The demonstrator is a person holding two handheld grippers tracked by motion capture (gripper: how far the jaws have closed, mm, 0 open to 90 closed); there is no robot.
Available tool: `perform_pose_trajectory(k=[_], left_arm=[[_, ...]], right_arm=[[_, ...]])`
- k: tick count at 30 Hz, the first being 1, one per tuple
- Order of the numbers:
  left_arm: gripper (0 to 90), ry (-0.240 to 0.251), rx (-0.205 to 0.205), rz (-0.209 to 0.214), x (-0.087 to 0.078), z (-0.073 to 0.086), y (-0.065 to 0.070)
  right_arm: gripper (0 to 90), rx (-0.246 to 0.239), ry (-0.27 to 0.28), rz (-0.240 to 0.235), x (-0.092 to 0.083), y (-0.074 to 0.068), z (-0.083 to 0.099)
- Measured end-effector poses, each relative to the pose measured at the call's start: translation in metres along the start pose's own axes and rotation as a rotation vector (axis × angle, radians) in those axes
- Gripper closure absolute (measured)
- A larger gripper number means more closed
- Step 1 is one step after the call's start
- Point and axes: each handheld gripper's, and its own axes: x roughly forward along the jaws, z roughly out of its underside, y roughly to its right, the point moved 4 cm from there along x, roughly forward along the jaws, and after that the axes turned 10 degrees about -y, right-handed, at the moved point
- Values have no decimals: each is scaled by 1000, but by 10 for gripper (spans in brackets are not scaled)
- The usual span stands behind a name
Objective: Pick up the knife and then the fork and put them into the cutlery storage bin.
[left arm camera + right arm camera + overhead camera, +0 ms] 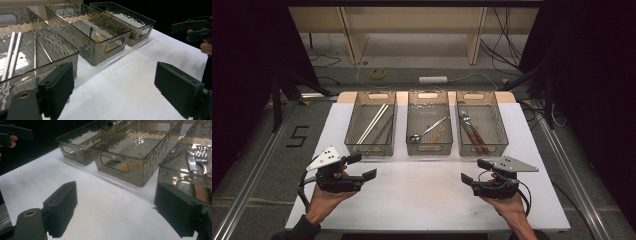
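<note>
Three smoked clear bins stand in a row at the back of the white table. The left bin (371, 124) holds two white chopsticks (373, 123) and thin metal rods. In the middle bin (429, 122) lies a metal spoon (426, 131). The right bin (478, 123) holds a fork (203, 155) and wooden-handled cutlery (474, 134). My left gripper (361, 167) is open near the table's left front, with nothing between its jaws, aimed toward the bins. My right gripper (475, 171) is open at the right front, also holding nothing.
White table surface (422, 192) spreads between the two grippers. Beyond the table lie floor cables, a roll of tape (378, 73) and a white power strip (433, 79). Metal rails run along both sides of the table.
</note>
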Motion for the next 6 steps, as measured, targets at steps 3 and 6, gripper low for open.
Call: perform_pose_trajectory(k=[3, 6], left_arm=[[157, 0, 1, 0, 0, 0, 0], [157, 1, 0, 0, 0, 0, 0]], right_arm=[[197, 1, 0, 0, 0, 0, 0], [197, 1, -2, 1, 0, 1, 0]])
